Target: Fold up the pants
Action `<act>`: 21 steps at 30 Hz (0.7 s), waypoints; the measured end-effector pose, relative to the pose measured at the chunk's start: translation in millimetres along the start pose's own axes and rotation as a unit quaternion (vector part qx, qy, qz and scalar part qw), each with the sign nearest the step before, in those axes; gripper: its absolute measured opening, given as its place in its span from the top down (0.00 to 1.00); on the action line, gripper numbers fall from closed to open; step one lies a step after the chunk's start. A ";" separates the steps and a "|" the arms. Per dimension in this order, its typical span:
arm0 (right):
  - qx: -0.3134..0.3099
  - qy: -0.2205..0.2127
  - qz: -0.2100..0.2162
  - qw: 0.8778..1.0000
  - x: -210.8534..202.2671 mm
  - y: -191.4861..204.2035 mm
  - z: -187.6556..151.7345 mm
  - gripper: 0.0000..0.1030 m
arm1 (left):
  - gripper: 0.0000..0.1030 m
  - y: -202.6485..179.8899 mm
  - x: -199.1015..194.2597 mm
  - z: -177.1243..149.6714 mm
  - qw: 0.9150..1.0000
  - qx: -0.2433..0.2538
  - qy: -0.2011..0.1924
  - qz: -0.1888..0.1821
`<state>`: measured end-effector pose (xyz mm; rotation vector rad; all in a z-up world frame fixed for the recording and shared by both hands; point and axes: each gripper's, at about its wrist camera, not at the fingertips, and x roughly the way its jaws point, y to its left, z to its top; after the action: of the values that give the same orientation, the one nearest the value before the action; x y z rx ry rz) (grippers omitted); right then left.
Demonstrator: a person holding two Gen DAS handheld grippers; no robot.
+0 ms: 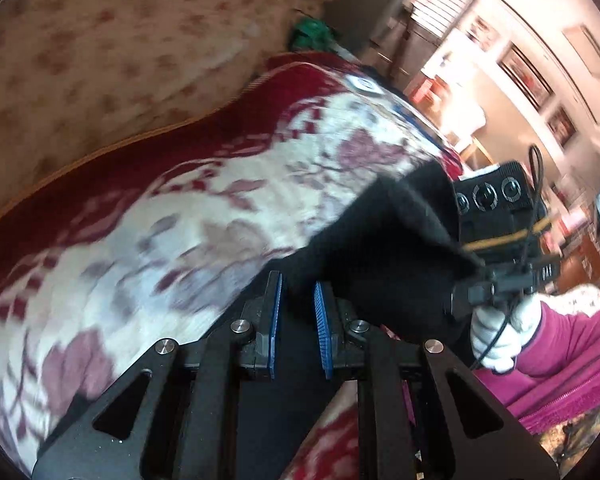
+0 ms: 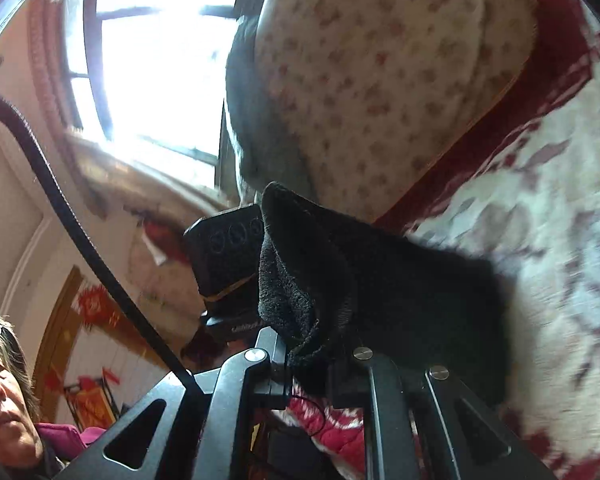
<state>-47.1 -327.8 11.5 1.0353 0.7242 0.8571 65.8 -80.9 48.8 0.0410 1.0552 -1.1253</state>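
**Fold pants: both grippers clamped on the cloth, carry in progress**

Pants point(image 2: 380, 280): black, fleecy; bunched and raised above the blanket point(image 1: 180, 208), not lying flat. One thick fold of the edge stands up out of the right gripper point(image 2: 308, 344), whose jaws are pinched narrow on it. Left gripper point(image 1: 298, 300): the blue pads point(image 1: 276, 300) show a small gap with dark cloth running up between them; I judge the cloth held there too.

Step, as judged: a lift-and-carry of one end, likely to double the garment over. The next move calls for keeping both grips level and laying the edge down squarely before letting go.

Surface: red-and-white patterned blanket, with a cream flowered quilt point(image 2: 360, 60) banked along its far edge. Room: bright window point(image 2: 152, 60); framed pictures point(image 1: 528, 76) on the wall. A white-gloved hand point(image 1: 504, 332) with magenta sleeve point(image 1: 572, 344) carries the right gripper.
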 end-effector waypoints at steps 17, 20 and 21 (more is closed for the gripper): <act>-0.015 0.163 -0.089 0.983 159.3 -47.5 -54.4 0.88 | 0.86 74.2 -87.3 -100.5 0.980 -0.162 -0.079 0.083; 0.006 0.183 -0.070 0.981 161.9 -44.0 -49.5 0.70 | 0.86 61.5 -95.6 -102.4 0.980 -0.156 -0.091 0.086; 0.018 0.184 -0.064 0.981 159.5 -43.5 -45.4 0.66 | 0.86 58.3 -96.7 -101.6 0.980 -0.154 -0.093 0.085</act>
<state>3.0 -181.4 -62.2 0.8591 1.1093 0.9369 39.0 68.0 34.6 -0.2124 1.0274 -0.7866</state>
